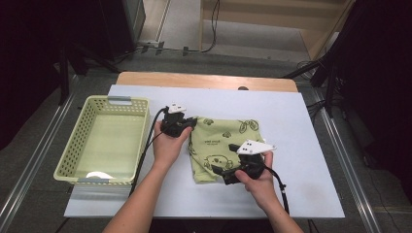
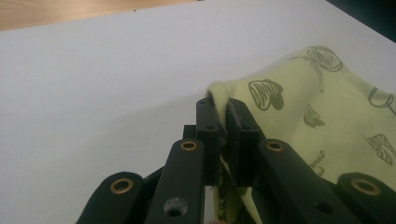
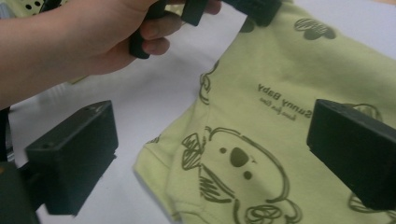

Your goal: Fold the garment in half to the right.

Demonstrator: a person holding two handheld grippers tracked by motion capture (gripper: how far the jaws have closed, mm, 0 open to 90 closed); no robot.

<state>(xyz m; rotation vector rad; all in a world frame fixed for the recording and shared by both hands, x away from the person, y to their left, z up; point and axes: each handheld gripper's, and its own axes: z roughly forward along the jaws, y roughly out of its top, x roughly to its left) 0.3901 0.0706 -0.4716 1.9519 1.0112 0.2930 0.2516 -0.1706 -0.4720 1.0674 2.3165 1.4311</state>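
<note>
The left hand-held gripper [image 1: 187, 122] is pinching the green printed garment's [image 1: 228, 145] corner while the right hand-held gripper [image 1: 221, 171], jaws apart, is lining up squarely on the near edge.

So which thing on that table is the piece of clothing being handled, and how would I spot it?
Start at the white table top, with a pale green basket at its left. Beside that basket lies the light green garment. It is the one soft thing, printed with dark cartoon animals, and the left gripper pinches its corner.
</note>
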